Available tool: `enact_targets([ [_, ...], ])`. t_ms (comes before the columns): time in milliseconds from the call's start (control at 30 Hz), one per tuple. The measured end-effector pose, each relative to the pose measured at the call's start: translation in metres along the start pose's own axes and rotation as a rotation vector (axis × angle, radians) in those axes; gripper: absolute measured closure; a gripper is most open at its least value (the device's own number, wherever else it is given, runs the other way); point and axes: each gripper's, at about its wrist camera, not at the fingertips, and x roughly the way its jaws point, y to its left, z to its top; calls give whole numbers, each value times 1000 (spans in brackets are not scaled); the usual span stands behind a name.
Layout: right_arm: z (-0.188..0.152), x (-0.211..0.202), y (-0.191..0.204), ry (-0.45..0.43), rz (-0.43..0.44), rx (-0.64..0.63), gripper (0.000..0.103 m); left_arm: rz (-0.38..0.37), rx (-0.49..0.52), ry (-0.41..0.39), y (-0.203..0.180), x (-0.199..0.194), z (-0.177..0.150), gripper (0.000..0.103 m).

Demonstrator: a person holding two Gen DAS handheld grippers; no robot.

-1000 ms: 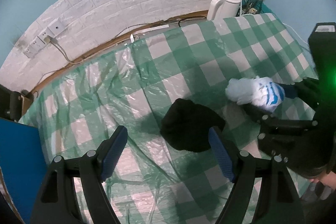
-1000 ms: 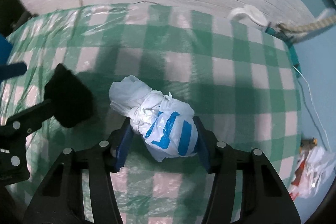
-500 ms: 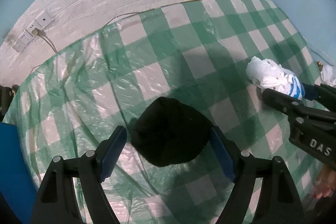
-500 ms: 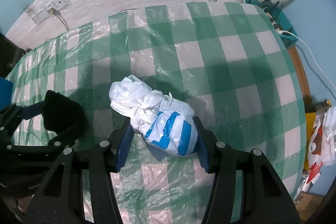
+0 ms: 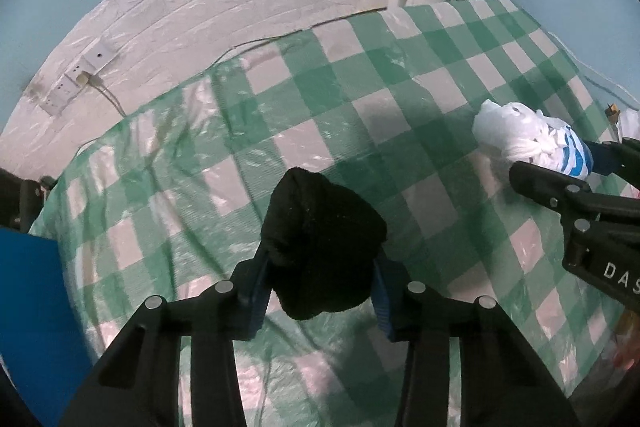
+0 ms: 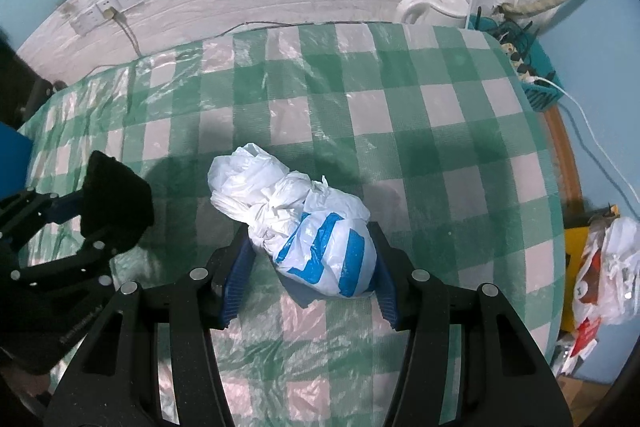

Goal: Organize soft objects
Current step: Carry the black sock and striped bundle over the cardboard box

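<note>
A black soft bundle sits between the blue pads of my left gripper, whose jaws are closing and press on its sides. From the right wrist view the same black bundle shows at the left in the left gripper. My right gripper is shut on a knotted white plastic bag with blue stripes, held just above the green-and-white checked tablecloth. In the left wrist view that bag shows at the right in the right gripper.
A white kettle stands behind the table's far right corner by a teal basket of cables. Wall sockets sit on the white brick wall. A blue surface lies at the left; plastic bags lie right of the table.
The left gripper's jaws have come in from wide apart onto the black bundle. The right gripper has lifted the bag slightly and rolled, bringing more of the table into view.
</note>
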Motion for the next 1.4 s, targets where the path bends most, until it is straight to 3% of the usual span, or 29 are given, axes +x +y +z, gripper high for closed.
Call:
enact_targets([
  [1033, -21, -98, 97, -84, 35, -165, 49, 123, -171, -81, 98, -111, -91, 60],
  [1400, -27, -123, 155, -123, 88, -283, 49, 154, -218, -137, 130, -162, -118, 60],
])
